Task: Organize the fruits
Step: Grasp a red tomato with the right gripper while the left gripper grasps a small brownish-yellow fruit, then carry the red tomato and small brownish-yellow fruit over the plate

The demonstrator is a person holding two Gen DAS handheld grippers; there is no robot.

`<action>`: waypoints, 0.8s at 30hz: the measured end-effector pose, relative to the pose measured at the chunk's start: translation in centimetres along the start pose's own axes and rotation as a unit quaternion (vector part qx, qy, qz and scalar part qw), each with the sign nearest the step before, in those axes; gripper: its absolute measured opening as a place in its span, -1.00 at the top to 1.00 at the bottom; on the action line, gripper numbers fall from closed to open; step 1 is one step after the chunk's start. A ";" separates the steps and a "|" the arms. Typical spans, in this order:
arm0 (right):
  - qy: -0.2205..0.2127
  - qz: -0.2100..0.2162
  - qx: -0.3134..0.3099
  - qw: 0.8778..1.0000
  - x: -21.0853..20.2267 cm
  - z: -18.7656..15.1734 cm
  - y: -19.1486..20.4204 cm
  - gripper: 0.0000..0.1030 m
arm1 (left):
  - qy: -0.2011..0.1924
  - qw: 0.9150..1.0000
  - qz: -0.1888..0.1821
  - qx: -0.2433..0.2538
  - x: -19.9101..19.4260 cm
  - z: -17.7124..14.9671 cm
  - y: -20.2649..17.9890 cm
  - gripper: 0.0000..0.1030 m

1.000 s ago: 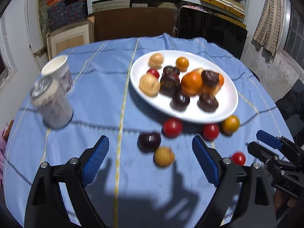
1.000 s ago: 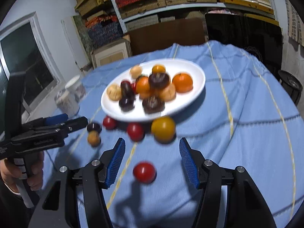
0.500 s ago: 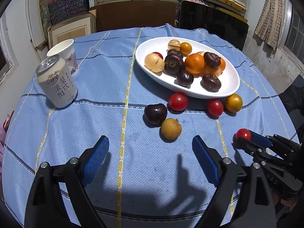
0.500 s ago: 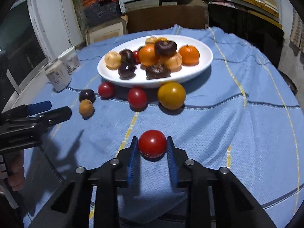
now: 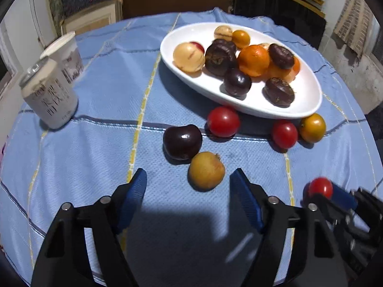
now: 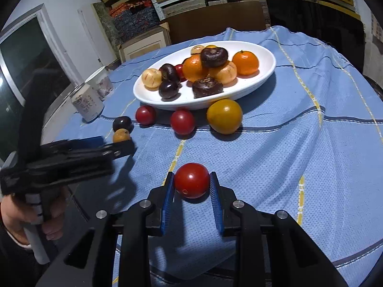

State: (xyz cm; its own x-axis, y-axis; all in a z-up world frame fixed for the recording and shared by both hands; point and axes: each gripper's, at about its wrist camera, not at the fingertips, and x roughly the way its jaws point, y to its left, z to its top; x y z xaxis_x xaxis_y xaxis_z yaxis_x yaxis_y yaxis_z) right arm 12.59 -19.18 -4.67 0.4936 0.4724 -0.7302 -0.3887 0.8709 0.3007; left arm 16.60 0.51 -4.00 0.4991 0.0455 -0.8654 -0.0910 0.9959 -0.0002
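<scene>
Since the earlier frame, the right gripper [image 6: 192, 184] has lifted slightly, its fingers [image 6: 168, 195] clamped narrow on a round red tomato [image 6: 191, 183] above the blue-clothed desk [image 6: 299, 148], short of the white plate [image 6: 265, 71]. Being round, the tomato shows no long axis. Wide-spread fingers [image 5: 134, 197] of the left gripper [image 5: 189, 197] frame a yellow-brown fruit [image 5: 206, 170] without touching it.

Can [image 5: 49, 95] lettering is motion-blurred, unreadable; paper cup [image 5: 65, 55] behind it partly hidden. Right gripper [image 5: 335, 198] smeared in left wrist view, cut off at the frame's right edge. Plate [image 6: 148, 95] pile hides rear fruits; tablecloth [image 6: 299, 143] near edge is out of frame.
</scene>
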 end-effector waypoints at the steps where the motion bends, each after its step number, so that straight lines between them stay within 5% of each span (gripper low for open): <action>1: 0.002 0.004 0.000 1.000 0.0 0.0 0.1 0.42 | -0.002 1.000 0.006 -0.004 0.0 0.3 -0.2 -0.41; 4: 0.002 0.008 0.000 1.000 0.0 0.0 0.1 0.42 | -0.002 1.000 0.008 0.002 0.4 0.7 -0.6 -0.23; 9: -0.003 0.003 0.002 1.000 -0.2 0.1 -0.1 0.42 | -0.007 1.000 -0.002 0.015 -0.4 0.3 -0.9 0.47; 24: -0.031 0.000 0.005 1.000 -1.0 0.3 -0.2 0.42 | -0.054 0.998 -0.011 0.016 -5.5 -2.0 1.1 0.49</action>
State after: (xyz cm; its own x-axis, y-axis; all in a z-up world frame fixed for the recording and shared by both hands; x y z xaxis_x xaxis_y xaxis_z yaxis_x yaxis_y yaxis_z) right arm 12.36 -19.80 -3.80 0.5412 0.4794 -0.6908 -0.3805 0.8722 0.3073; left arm 12.01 1.24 -0.30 0.5907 0.0301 -0.8063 -0.0524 0.9986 -0.0011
